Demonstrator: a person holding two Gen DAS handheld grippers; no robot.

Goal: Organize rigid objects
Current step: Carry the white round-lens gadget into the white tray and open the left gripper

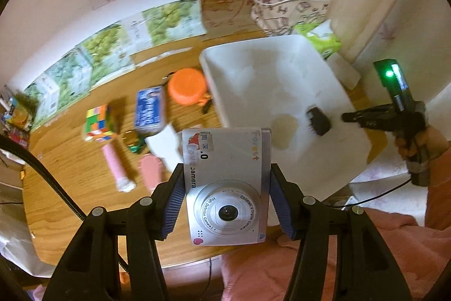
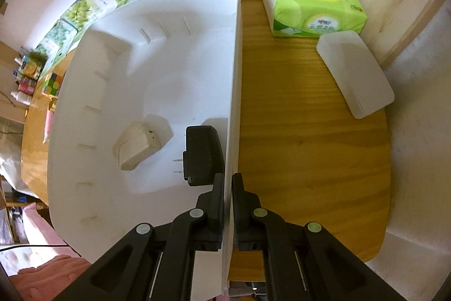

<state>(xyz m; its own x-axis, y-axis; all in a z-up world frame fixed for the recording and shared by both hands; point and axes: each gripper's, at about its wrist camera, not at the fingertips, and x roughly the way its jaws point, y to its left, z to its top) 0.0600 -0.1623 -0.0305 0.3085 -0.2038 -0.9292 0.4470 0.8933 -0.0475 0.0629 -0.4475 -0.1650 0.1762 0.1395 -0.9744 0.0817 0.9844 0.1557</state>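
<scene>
My left gripper [image 1: 227, 196] is shut on a silver children's digital camera [image 1: 225, 182], held above the table near the white bin [image 1: 282, 66]. The blue pads press on the camera's two sides. In the right wrist view my right gripper [image 2: 229, 182] is shut on the right wall of the white bin [image 2: 235, 81], one finger inside and one outside. Inside the bin lie a black charger [image 2: 201, 151] and a beige block [image 2: 135, 145]. The left wrist view also shows the right gripper [image 1: 352, 117] at the bin's right rim, in a person's hand.
On the wooden table [image 1: 70, 165] left of the bin lie a colour cube [image 1: 98, 122], a blue tin [image 1: 149, 109], an orange lid [image 1: 187, 86] and pink items [image 1: 115, 162]. Right of the bin sit a green tissue pack [image 2: 313, 7] and a white box [image 2: 355, 75].
</scene>
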